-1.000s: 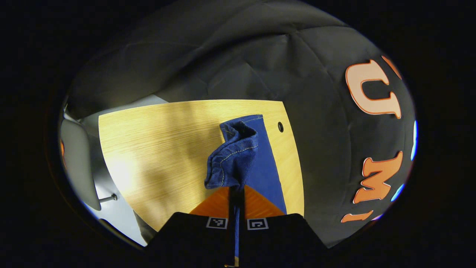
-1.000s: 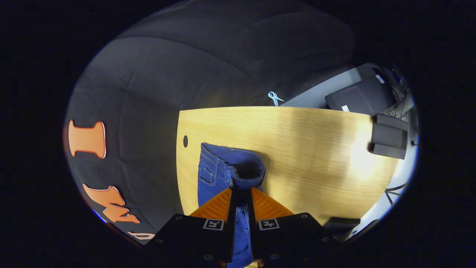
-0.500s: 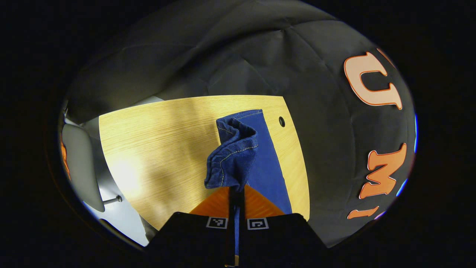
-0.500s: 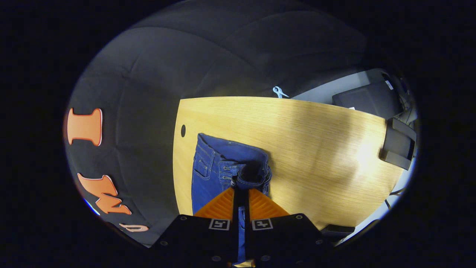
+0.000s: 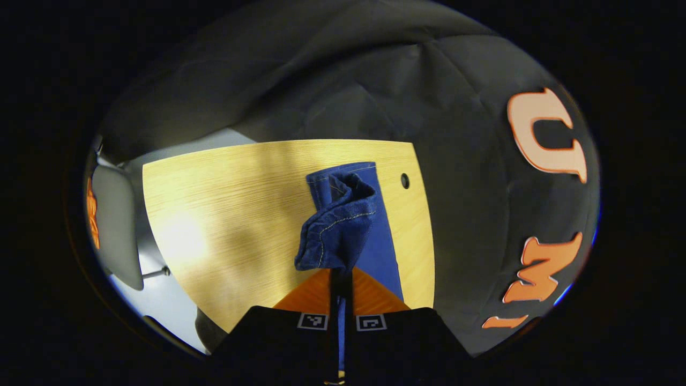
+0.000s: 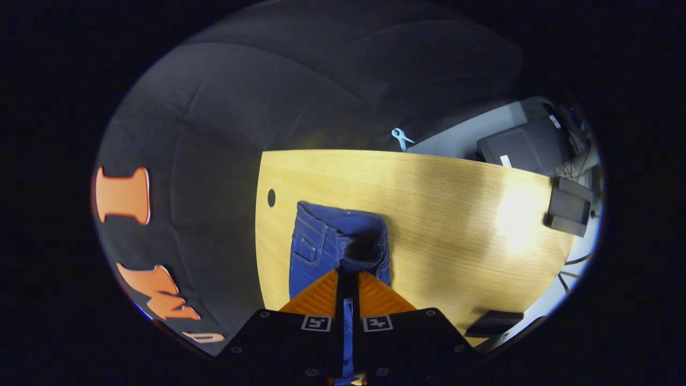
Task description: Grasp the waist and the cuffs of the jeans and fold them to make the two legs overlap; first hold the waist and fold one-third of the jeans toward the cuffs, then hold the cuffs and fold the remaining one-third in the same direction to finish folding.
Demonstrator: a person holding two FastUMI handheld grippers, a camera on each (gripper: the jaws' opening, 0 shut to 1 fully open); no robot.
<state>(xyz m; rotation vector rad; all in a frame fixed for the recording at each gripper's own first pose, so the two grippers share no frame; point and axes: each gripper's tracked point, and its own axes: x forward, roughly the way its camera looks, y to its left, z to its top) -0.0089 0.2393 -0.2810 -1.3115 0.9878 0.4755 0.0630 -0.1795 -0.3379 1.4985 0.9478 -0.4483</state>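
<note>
Wooden table [image 5: 225, 214] holds blue jeans [image 6: 313, 252] near its edge by the booth wall. Left gripper [image 5: 340, 273] pinches a bunched cuff [image 5: 335, 230], lifted over the other leg. Right gripper [image 6: 348, 276] pinches the waist [image 6: 364, 249], also raised. Looks like the first step, leg-over-leg fold, underway; both thirds folds not yet done.

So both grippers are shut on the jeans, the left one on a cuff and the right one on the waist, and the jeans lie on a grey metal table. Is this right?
Not quite: the table is light wood, not grey metal, as the right gripper view shows. The rest holds: the left gripper is shut on a cuff, the right gripper on the waist of the jeans.
</note>
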